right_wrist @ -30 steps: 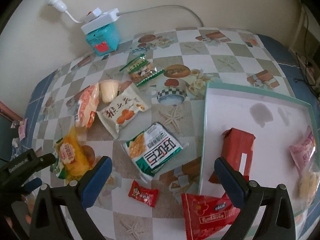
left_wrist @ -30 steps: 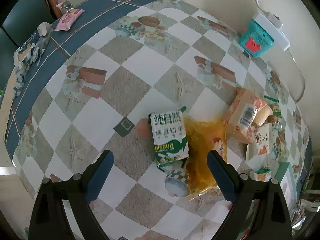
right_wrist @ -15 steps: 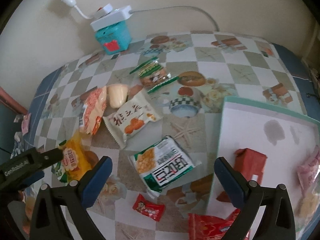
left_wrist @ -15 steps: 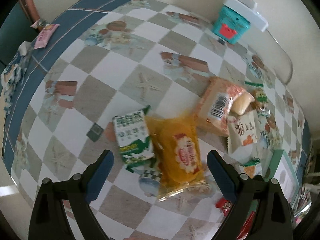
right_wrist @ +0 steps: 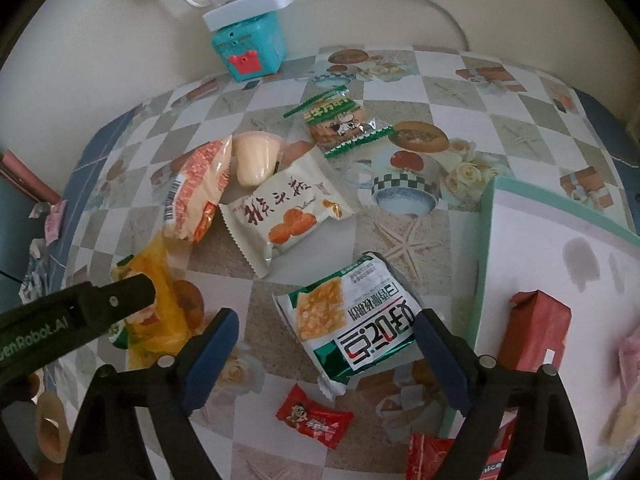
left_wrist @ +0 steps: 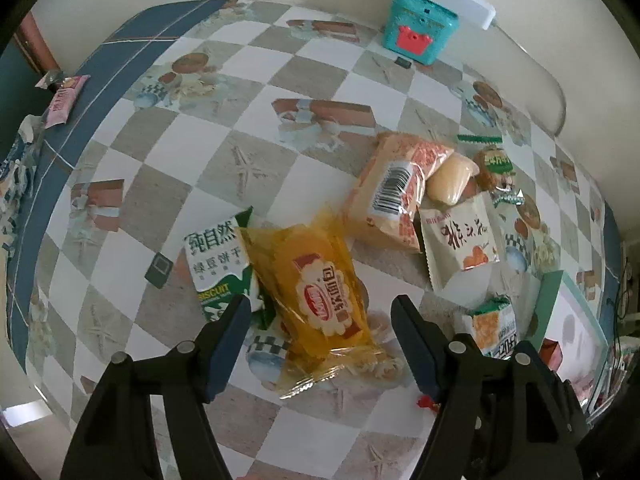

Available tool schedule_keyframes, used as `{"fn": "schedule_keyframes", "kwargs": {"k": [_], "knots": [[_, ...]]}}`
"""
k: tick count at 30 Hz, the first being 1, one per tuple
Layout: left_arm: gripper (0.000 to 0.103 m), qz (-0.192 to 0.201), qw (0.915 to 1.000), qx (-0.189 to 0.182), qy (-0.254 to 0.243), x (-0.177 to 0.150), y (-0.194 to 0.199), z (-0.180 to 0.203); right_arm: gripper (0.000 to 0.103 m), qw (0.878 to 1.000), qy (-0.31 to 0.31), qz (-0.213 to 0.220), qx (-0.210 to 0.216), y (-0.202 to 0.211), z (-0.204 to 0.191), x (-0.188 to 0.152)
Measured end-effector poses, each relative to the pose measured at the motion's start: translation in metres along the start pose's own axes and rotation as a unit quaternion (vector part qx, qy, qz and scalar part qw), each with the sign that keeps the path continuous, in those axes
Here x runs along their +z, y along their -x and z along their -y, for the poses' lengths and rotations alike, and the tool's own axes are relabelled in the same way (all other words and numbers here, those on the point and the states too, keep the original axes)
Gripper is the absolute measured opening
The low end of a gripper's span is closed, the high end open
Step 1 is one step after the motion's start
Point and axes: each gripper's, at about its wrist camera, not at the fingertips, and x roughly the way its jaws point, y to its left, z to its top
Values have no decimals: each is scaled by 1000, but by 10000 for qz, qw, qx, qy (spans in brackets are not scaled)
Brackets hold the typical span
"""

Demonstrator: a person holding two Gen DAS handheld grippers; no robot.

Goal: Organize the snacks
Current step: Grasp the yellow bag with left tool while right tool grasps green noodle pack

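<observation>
My left gripper [left_wrist: 320, 314] points down over the yellow bread packet [left_wrist: 320, 292]. Its jaws are closing with the packet between them, and the pads are not pressing on it. A green biscuit packet [left_wrist: 218, 264] lies under the yellow packet's left edge. My right gripper [right_wrist: 326, 318] hangs over the green-and-white cracker packet [right_wrist: 352, 320]. Those jaws are closing too, with the packet between them and untouched. The left gripper's finger [right_wrist: 100, 304] shows in the right wrist view above the yellow packet [right_wrist: 160, 304]. The pale tray [right_wrist: 560, 240] at the right holds a red box [right_wrist: 536, 328].
An orange-and-white packet [left_wrist: 388, 192], a pale jelly cup [left_wrist: 452, 176], a white packet with orange fruit [right_wrist: 288, 212] and a green-trimmed cookie packet [right_wrist: 336, 122] lie in the middle. A red candy [right_wrist: 314, 420] lies near my right gripper. A teal box [right_wrist: 250, 46] stands by the wall.
My left gripper has shifted from over the green biscuit packet to over the yellow one, and its jaws have narrowed. My right gripper has come lower over the cracker packet, its jaws narrower.
</observation>
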Motion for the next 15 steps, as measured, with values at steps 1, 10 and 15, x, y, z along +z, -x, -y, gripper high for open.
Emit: {"fn": "schedule_keyframes", "kwargs": {"k": [1,10,15], "knots": [[74,-23,10000,0,-40,-1,-2,2,88,9999,14,-24,96,1,-1,0],[73,-110,9999,28,-3,-4,-17,5,82,10000,-18,-1,2,-3,3,0],[62,-1,9999,162,20,-5,-18,3,82,9995,198,41,-231,-8,-1,-2]]}}
